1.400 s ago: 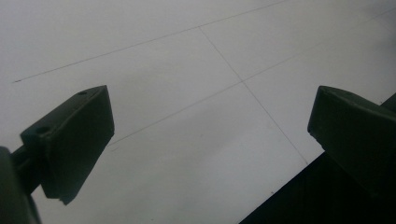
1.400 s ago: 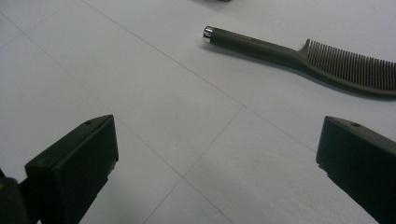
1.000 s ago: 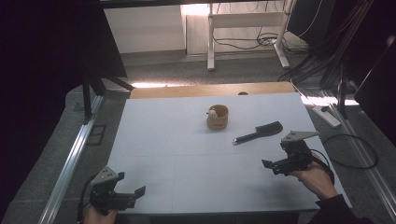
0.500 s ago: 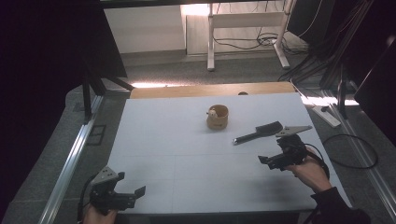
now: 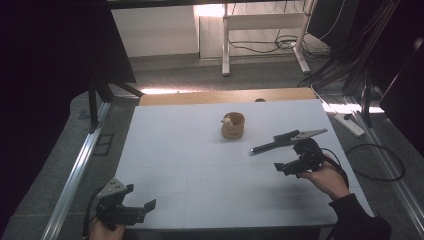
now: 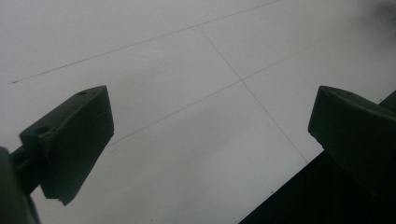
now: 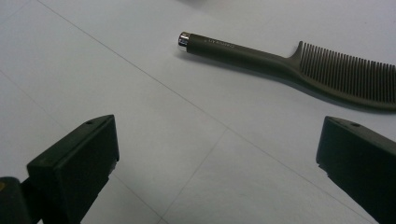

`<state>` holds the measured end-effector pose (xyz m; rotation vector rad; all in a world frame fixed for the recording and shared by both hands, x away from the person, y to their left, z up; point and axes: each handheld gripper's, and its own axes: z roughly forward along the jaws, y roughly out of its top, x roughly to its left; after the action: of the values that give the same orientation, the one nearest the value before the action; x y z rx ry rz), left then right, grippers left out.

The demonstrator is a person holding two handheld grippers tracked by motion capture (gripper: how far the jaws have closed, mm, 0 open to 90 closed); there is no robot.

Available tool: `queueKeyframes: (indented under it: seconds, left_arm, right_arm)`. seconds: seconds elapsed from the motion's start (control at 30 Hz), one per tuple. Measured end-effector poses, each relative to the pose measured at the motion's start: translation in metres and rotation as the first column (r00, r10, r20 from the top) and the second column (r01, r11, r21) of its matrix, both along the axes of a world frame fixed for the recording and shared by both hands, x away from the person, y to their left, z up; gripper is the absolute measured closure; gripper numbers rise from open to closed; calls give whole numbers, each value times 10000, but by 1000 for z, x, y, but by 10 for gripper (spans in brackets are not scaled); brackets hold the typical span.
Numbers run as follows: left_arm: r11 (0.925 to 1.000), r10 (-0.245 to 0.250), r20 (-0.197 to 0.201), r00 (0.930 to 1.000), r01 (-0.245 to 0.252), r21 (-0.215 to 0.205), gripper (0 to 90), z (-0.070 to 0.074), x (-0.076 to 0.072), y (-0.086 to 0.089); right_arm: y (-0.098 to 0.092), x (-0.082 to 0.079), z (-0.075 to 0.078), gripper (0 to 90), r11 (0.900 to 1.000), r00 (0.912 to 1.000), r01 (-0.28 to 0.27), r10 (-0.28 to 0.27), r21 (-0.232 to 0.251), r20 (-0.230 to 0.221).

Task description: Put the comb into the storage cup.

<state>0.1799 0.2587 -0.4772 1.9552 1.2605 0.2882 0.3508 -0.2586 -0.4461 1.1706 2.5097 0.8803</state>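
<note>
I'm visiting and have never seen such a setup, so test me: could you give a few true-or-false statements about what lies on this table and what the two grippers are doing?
1. The right gripper is open, holding nothing. True.
2. The comb stands inside the wooden cup. False: it lies flat on the table, apart from the cup.
3. The left gripper is clamped on the cup. False: it is open over bare table.
4. The comb's handle has a metal tip. True.

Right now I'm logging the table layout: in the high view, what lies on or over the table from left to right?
left gripper → wooden cup → comb → right gripper, which hovers just near of the comb's handle, jaws open.
</note>
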Motion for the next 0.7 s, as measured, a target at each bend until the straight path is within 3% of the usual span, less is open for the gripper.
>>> queueKeyframes:
  seconds: [0.23, 0.7]
  left_arm:
    - [10000, -14, 7, 10000, 14, -2, 11, 0, 0, 0]
    - [10000, 13, -4, 10000, -13, -65, 11, 0, 1, 0]
  right_arm:
    - [5, 8, -1, 0, 9991, 9998, -201, 197, -366, -99]
    - [16, 21, -2, 0, 9988, 9990, -223, 205, -445, -391]
